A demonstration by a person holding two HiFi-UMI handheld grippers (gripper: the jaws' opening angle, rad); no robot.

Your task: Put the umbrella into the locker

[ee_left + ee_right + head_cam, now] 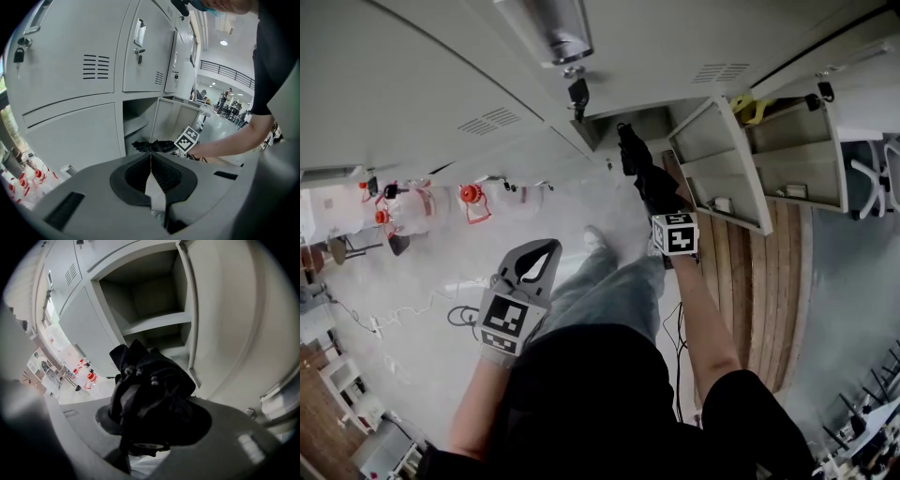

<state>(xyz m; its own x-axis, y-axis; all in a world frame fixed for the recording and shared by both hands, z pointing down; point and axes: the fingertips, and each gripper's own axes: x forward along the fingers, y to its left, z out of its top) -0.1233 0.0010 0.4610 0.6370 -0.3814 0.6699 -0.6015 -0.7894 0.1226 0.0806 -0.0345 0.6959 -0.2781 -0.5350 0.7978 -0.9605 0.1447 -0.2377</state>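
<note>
- landmark: open locker [154, 291], grey metal, lower row of the bank. its door [220, 310] is swung wide to the right of the opening. one shelf [159, 323] splits the inside into an upper and a lower bay, and both bays look bare.
- right gripper [659, 199]: jaws clamped on the umbrella [150, 394]. they are parted only by the thickness of the bundle, and the black cloth fills the gap and spills over both jaws. its marker cube [675, 232] sits on the side away from the open locker, with the person's forearm [703, 319] behind it.
- umbrella: black, folded, cloth bunched and loose. it is held in the air directly in front of the open locker, with its free end pointing into the opening at about the height of the lower bay, below the shelf. in the left gripper view the free end reaches the front edge of the opening. i cannot tell whether it has crossed that edge. it rests on no part of the open locker.
- left gripper [151, 161]: jaws closed, ribbed pads meeting at the tips, nothing between them. it is held low and well to the left of the open locker, apart from the umbrella.
- keys [578, 94] hang from the lock of a closed door just above and left of the open locker.
- red-capped bottles [469, 197] stand on the floor, far to the left of the open locker.
</note>
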